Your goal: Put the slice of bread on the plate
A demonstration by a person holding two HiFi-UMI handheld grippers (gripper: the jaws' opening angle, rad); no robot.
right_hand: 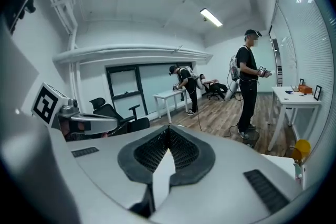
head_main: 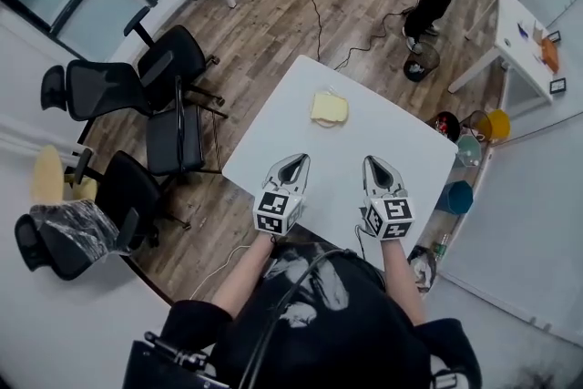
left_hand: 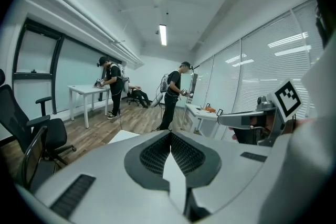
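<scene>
Both pairs of fingers are pressed together with nothing between them: on the left gripper (head_main: 297,160) and the right gripper (head_main: 374,162) alike, the ribbed pads (left_hand: 155,153) meet at the tips and hold nothing. The two hang side by side over the near edge of the white table (head_main: 410,141), pointing away from the person. The slice of bread (head_main: 329,107) lies flat farther out, toward the table's far side. It sits about between the lines the two grippers point along and, I'd say, a touch nearer the left one. It looks roughly square, so I see no long axis to line up with. A thin pale rim under its near edge may be the plate (head_main: 330,125), in which case the job could already be done. White on white, I can't tell. Neither gripper view shows the bread; both look out level across the room.
</scene>
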